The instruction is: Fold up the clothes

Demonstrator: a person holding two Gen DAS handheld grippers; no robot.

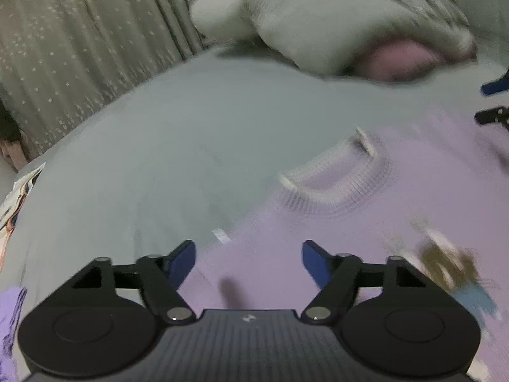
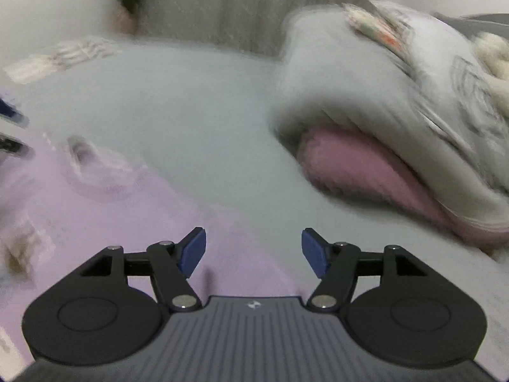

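Both views are motion-blurred, esp. the right wrist's. I can't make out the print on the sweater front; it's a brown-blue smear. The right gripper is cut off at the left view's edge. My left gripper is spread, nothing between its pads, over the lilac sweater, which lies flat on the grey bedsheet, collar up. The right gripper is likewise spread & empty. Behind: rumpled quilt w/ pink lining, dotted curtain.

Lilac sweater with cream-edged collar, pale grey-green sheet, star-speckled grey curtain
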